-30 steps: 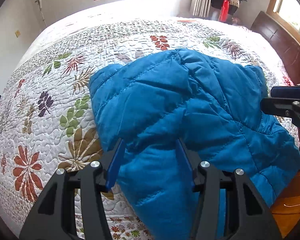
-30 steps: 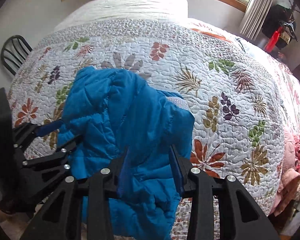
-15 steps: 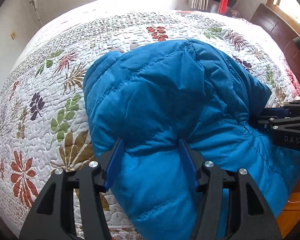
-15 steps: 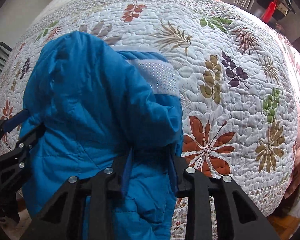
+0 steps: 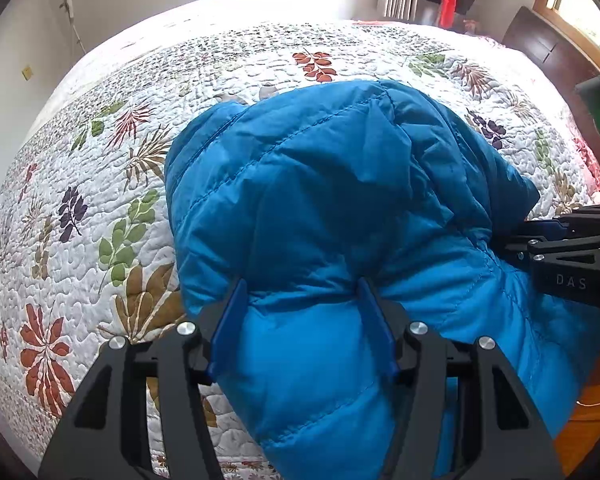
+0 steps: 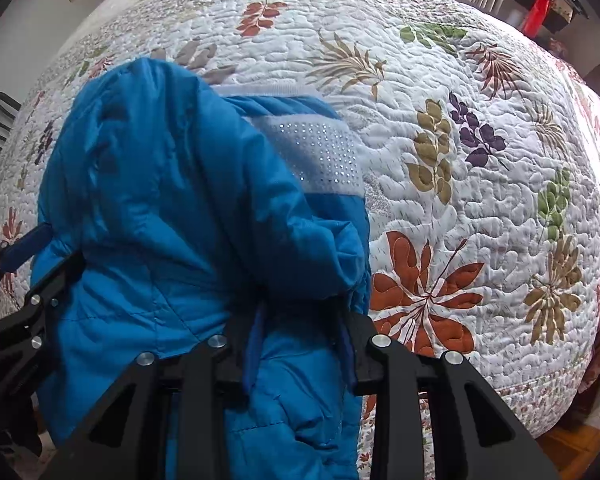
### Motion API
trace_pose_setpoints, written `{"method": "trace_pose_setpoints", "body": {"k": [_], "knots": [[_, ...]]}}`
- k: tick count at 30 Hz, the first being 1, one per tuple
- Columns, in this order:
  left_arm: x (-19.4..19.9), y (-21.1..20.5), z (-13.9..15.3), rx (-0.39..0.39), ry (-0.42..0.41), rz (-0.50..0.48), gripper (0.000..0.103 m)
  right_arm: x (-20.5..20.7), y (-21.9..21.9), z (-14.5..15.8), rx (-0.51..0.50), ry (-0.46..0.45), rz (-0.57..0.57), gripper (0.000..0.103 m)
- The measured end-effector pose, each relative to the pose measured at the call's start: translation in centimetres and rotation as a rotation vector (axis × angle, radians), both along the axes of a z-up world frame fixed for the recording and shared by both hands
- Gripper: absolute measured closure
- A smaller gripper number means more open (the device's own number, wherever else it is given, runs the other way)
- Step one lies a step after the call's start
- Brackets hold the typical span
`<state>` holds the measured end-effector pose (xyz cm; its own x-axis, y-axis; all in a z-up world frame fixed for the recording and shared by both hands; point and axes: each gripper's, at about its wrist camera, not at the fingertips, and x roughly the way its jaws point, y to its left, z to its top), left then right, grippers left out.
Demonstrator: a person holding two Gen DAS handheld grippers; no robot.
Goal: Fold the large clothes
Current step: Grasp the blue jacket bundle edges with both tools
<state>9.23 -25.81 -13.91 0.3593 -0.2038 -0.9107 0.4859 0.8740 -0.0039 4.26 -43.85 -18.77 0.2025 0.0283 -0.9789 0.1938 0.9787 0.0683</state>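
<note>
The left gripper [image 5: 302, 300] is clamped on a bunched fold of the blue puffer jacket [image 5: 320, 200], its blue pads [image 5: 230, 320] pressed into the padding. The right gripper [image 6: 300, 320] likewise pinches a gathered fold near the jacket's right edge. The jacket lies doubled over on the near part of the floral quilt [image 6: 460, 160], its lower part hanging off the bed's near edge. A white studded band [image 6: 320, 152] shows at the jacket's far edge. Bare quilt spreads beyond and to both sides.
</note>
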Motion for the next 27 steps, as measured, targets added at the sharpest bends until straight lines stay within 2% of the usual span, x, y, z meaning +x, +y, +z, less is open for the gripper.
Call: {"method": "trace_pose_setpoints", "body": {"k": [3,8,10,12,13,15,16,20,23,27], "knots": [[0.1,1.0,0.7,-0.025,0.015,0.02,0.046,-1.2,-0.2,2.3,0.003,-0.043,-0.006,0.072],[-0.2,1.1,0.6,-0.015,0.0,0.026,0.046,-4.5,1.1,6.7,-0.098,-0.104,0.042,0.072],[-0.4,0.9,0.7,-0.006,-0.013,0.027,0.046,-5.9,1.7,8.5,-0.088,-0.159,0.073,0.075],[-0.5,0.9,0.8,-0.01,-0.01,0.03,0.048,-7.1,2.2,9.5,-0.046,-0.175,0.133,0.076],[-0.5,0.9,0.8,-0.011,-0.009,0.032,0.048,-7.4,2.3,9.3,-0.025,-0.16,0.147,0.076],[-0.5,0.9,0.9,-0.013,-0.01,0.032,0.049,-7.5,2.7,7.9,-0.016,-0.106,0.158,0.083],[-0.6,0.9,1.0,-0.012,-0.012,0.031,0.049,-7.2,2.6,6.9,-0.021,-0.078,0.148,0.083],[-1.0,1.0,0.9,-0.029,-0.01,0.015,0.048,-7.5,1.8,2.1,0.065,0.009,0.085,0.082],[-1.4,0.7,0.6,-0.034,-0.017,-0.003,0.046,-7.7,1.8,-0.8,0.104,0.01,0.065,0.08],[-1.4,0.4,0.6,-0.03,-0.016,-0.005,0.046,-8.0,0.9,-0.8,0.167,0.005,0.038,0.08]]}}
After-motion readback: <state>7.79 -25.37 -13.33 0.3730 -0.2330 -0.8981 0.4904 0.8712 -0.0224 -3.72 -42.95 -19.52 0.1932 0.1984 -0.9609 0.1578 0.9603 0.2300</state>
